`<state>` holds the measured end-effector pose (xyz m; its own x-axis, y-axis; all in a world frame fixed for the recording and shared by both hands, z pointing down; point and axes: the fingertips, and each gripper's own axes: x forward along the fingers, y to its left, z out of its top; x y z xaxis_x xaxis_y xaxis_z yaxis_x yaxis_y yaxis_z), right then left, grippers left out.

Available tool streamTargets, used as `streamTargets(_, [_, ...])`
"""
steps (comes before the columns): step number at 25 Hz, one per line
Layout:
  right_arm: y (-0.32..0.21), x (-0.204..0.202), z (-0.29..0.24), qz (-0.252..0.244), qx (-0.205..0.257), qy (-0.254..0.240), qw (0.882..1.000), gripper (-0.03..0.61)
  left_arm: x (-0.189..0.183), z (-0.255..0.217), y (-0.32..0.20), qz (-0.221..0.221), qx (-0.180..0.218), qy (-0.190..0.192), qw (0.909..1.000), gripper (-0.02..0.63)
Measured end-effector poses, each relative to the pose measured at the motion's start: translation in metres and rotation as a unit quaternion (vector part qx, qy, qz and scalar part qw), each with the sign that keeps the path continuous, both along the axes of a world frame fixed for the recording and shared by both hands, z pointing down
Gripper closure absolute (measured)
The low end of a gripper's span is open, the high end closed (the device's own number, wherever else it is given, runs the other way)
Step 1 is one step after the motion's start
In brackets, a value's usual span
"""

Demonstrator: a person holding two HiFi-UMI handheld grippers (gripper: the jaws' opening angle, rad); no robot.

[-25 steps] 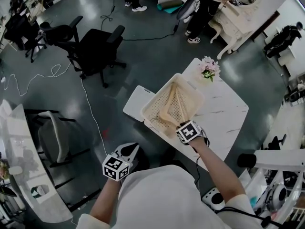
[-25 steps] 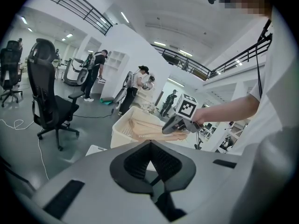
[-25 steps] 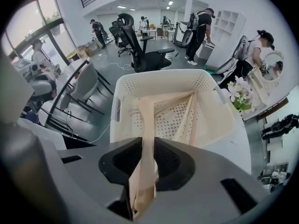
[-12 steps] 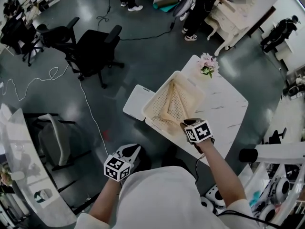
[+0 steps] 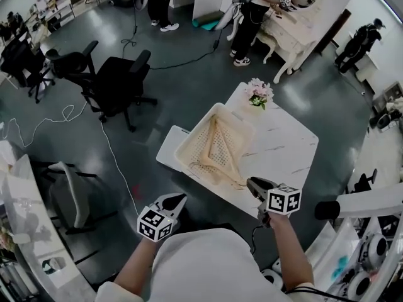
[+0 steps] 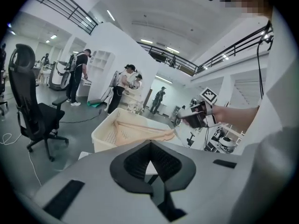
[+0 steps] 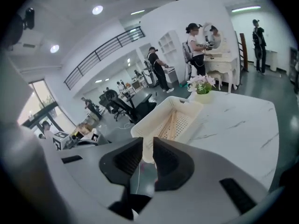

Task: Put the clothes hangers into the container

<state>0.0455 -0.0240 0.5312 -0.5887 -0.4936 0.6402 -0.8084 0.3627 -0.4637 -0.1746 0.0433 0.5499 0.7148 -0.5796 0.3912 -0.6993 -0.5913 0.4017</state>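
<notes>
Sitting on the table [image 5: 286, 145], the basket [image 5: 187, 145] is already holding the hangers [image 5: 217, 145]; none are showing outside it, so the task is looking finished. Right gripper [image 5: 254, 184] is hanging empty, its narrowly parted jaws just having been closing. Left gripper [image 5: 181, 197] is hanging clenched on nothing.

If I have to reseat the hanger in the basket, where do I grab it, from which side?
Take the hanger at the end that seems to poke over the basket's near rim, coming from the table's front edge. That end stands clear of the walls; the rest lies low inside, leaving jaws little room.
</notes>
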Motion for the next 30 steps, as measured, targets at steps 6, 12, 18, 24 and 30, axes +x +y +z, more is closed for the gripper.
streamTargets(6, [0.053,0.042,-0.026,0.043,0.031,-0.06,0.997,0.506,0.047,-0.034,0.014,-0.026,0.001,0.041,0.9988,0.606])
streamTargets(12, [0.106,0.074,-0.033,0.048,0.048,-0.121,0.99,0.512,0.085,-0.057,0.042,-0.043,0.009,0.06,0.9972,0.606])
streamTargets(18, [0.142,0.09,-0.042,0.047,0.076,-0.164,0.982,0.512,0.104,-0.075,0.079,-0.061,0.02,0.066,0.9957,0.606])
streamTargets(24, [0.167,0.077,-0.043,0.019,0.093,-0.169,0.981,0.512,0.103,-0.088,0.107,-0.07,0.032,0.06,0.9952,0.606])
streamTargets(30, [0.178,0.06,-0.056,0.018,0.104,-0.175,0.979,0.528,0.098,-0.085,0.125,-0.055,0.017,0.059,0.9966,0.606])
